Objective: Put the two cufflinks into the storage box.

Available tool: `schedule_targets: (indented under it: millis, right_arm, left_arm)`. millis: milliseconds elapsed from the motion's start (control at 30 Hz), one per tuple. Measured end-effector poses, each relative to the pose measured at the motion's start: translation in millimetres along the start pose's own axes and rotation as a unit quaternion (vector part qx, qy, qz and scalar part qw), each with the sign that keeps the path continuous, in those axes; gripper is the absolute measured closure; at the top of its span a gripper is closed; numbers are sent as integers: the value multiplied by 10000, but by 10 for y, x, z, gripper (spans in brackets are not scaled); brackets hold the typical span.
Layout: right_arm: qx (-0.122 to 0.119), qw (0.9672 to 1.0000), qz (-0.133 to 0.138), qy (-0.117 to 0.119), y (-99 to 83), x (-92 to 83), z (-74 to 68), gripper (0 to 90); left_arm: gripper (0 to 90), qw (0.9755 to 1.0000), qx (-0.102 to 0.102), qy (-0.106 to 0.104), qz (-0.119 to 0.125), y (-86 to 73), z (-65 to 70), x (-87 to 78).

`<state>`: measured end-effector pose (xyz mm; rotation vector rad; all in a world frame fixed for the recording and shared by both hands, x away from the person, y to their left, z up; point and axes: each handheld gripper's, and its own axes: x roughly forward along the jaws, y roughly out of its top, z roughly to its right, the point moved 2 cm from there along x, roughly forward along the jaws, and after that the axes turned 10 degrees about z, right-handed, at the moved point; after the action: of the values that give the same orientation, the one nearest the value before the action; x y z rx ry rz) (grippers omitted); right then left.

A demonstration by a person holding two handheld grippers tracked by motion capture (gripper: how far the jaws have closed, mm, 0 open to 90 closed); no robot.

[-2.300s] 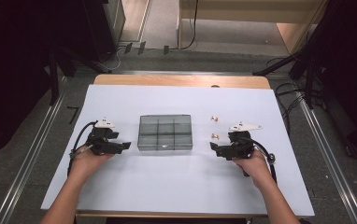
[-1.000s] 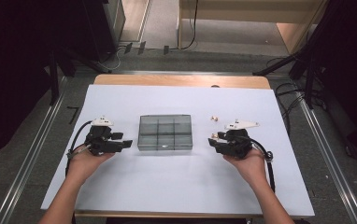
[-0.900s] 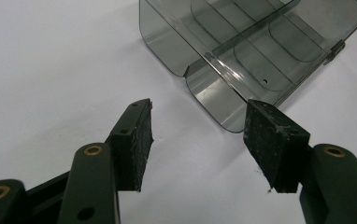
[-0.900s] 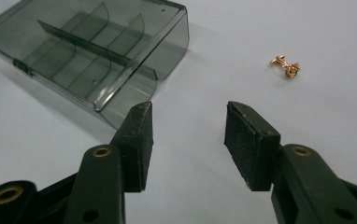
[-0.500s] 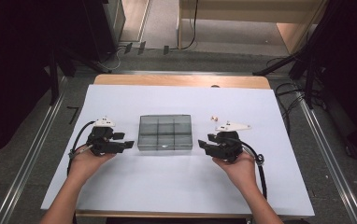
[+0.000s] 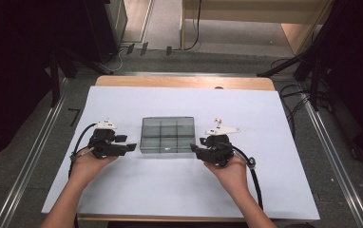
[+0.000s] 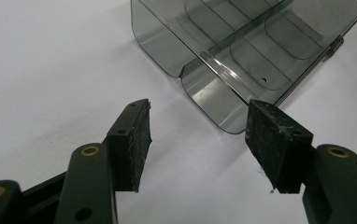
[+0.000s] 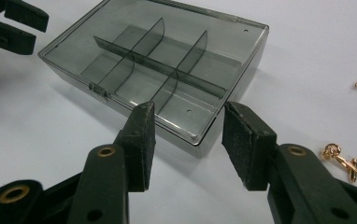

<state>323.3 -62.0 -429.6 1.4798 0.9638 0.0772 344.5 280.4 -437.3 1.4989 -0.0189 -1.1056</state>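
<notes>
Smoky plastic box [image 8: 155, 72], lid shut, sits btwn left gripper [image 7: 197, 140] & right gripper [image 8: 186, 140], both spread, ungrasping; gold trinkets [image 8: 340, 158] beside right one.

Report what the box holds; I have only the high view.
Observer: The box has six compartments, and all are empty.
Operator: Check the lid.
Observer: It looks shut. A small latch sits on the long side nearest the person.
Operator: Identify the bits near the right hand.
Observer: Two small gold pieces lie apart on the table, outside the box.
Operator: State the tongs.
Observer: The left tongs and right tongs are both open. Each points at a near corner of the box and does not touch it.
</notes>
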Motion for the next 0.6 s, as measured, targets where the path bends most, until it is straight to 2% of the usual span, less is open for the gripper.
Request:
schedule_targets:
  millis: [167,200,400,500,600]
  right_arm:
    - [-44,9999,-1,-103,5,4,-76,560]
    - [24,9999,-56,-106,2,10,-119,561]
    - [78,9998,21,-201,-17,22,-264,577]
    - [-25,9995,102,-305,-36,41,-356,587]
    - [-6,9995,129,-302,-49,57,-402,595]
  left_arm:
    - [416,10000,-8,12,-41,-2,-11,0]
    - [416,10000,-26,14,-55,-4,-10,4]
    - [416,10000,-8,20,-61,-8,-7,-1]
    - [415,10000,-6,24,-61,-7,-9,-3]
    - [415,10000,-16,17,-61,-8,-9,-2]
